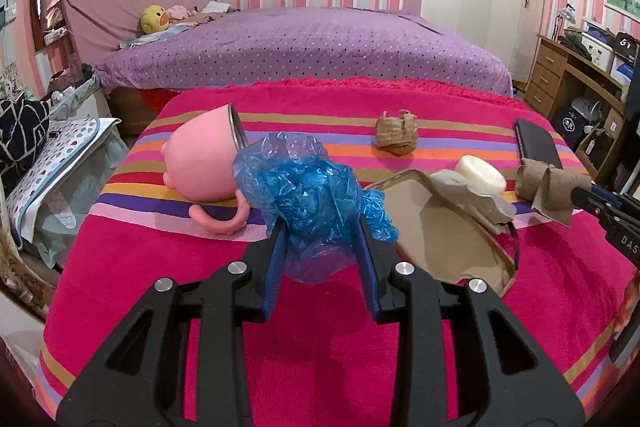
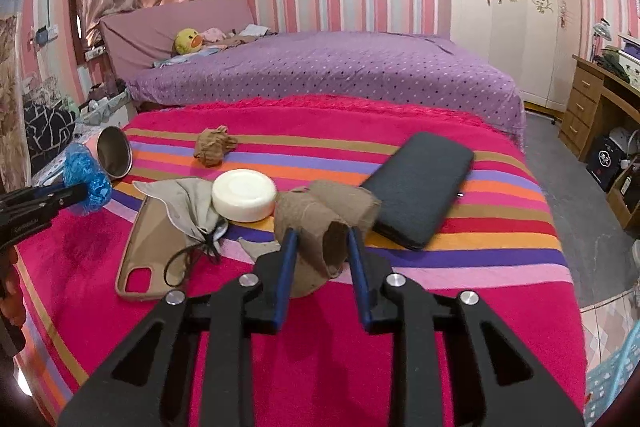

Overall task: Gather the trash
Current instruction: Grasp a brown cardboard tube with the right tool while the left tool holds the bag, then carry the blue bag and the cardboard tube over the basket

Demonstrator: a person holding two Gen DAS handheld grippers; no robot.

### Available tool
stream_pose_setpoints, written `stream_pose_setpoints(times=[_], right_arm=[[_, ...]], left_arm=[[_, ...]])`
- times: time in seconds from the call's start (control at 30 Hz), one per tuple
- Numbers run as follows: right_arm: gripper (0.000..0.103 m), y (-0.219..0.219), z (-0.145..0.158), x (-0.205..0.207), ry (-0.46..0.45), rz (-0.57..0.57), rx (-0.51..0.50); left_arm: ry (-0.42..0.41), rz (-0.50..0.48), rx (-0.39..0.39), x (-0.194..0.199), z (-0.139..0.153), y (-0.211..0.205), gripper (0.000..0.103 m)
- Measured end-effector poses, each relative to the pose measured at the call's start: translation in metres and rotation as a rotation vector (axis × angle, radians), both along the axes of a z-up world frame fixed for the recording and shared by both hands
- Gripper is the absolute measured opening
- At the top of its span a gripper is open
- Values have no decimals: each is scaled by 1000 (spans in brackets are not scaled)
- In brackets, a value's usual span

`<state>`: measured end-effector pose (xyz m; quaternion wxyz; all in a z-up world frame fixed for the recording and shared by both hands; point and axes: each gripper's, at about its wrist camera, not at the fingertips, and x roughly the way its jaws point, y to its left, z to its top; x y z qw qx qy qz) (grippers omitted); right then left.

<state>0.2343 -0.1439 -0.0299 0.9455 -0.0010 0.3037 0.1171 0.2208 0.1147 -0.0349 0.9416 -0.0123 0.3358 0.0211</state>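
My left gripper (image 1: 322, 227) is shut on a crumpled blue plastic wrap (image 1: 304, 187) and holds it above the striped red blanket (image 1: 320, 307); the wrap also shows in the right wrist view (image 2: 86, 179). My right gripper (image 2: 322, 241) is shut on a torn brown cardboard roll (image 2: 320, 223), which also shows in the left wrist view (image 1: 548, 187). A crumpled brown paper ball (image 1: 396, 133) lies farther back on the blanket, apart from both grippers; it also shows in the right wrist view (image 2: 214, 145).
On the blanket lie a pink cup on its side (image 1: 200, 155), a tan phone case (image 2: 148, 251), a grey pouch (image 2: 188, 203), a white round soap (image 2: 244, 195) and a black phone (image 2: 420, 195). A purple bed (image 1: 304, 47) stands behind. A wooden desk (image 2: 592, 107) is at the right.
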Motion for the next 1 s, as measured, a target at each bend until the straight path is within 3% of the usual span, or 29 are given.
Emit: stream_pose_setpoints(times=[0.67,1.0], right_arm=[[27,-44,27,-77,-84,-38,15],[27,-90,31,-123,-87,-89,12]], left_arm=[[-37,-56,-16,-55,18,-63,32],[-43,-66,-27,-88,19,-105,32]])
